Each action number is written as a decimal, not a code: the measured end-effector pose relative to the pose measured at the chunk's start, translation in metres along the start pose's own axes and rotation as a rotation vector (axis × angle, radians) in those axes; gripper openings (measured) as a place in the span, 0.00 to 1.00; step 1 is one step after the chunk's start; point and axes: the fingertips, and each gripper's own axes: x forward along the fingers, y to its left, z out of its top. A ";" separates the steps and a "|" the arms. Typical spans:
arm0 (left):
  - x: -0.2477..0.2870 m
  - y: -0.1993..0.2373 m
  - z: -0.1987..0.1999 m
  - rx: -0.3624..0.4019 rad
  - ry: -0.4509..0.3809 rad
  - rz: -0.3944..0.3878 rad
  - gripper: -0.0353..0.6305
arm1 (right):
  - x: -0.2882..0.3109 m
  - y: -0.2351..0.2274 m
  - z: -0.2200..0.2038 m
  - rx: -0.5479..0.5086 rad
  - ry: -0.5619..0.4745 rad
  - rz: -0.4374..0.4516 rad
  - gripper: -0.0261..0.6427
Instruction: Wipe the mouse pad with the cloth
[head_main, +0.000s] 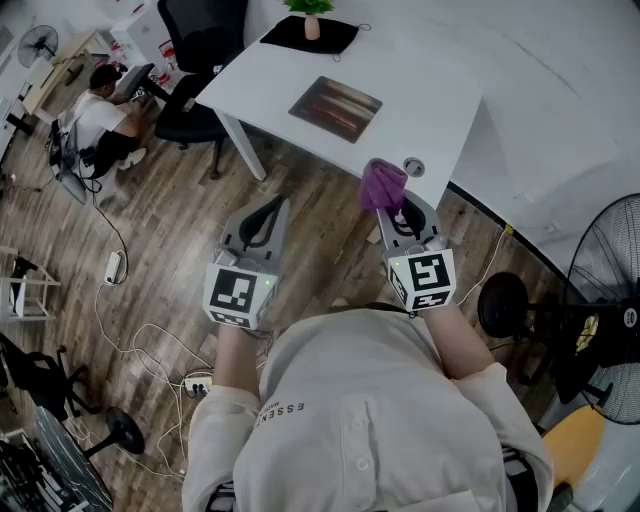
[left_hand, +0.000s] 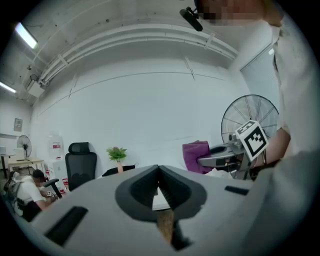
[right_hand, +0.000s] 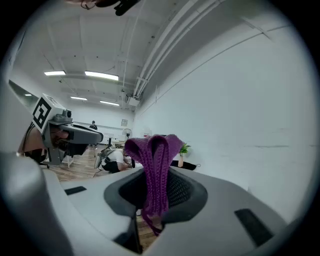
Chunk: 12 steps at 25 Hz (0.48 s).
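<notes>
The rectangular dark mouse pad with reddish streaks (head_main: 336, 108) is seen lying flat on the white table (head_main: 440, 90), with nothing resting on it. The purple knitted cloth (head_main: 383, 186) is held apart from it, up by the table's near edge, close to a small round grommet (head_main: 413, 166) set in the tabletop. The cloth is pinched in a fold by the right tongs (head_main: 396, 206), whose jaws are closed on it; in the right gripper view a loop of it is bunched above the jaws and a tail is left hanging below them. The left tongs (head_main: 268, 212) are held beside the right ones over the wooden plank floor (head_main: 150, 250), and in the left gripper view their jaws are brought together with nothing between them. At the far end of the table a small pinkish pot (head_main: 311, 27) is stood on a black mat (head_main: 338, 38), and a green leafy plant (head_main: 310, 5) is held in it. A black office chair (head_main: 200, 40) is placed by the table's far corner, a person (head_main: 100, 120) is seated low on the floor beyond it, and a black standing fan (head_main: 610, 300) is seen to the right.
</notes>
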 end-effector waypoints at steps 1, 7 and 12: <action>0.001 0.000 -0.001 0.000 0.002 -0.001 0.06 | 0.001 -0.002 -0.001 0.009 0.003 -0.006 0.17; 0.007 0.002 -0.006 -0.010 0.007 0.000 0.06 | 0.008 -0.015 -0.008 0.054 0.015 -0.023 0.17; 0.017 0.004 -0.011 -0.027 0.013 -0.004 0.05 | 0.011 -0.019 -0.008 0.059 0.001 -0.029 0.17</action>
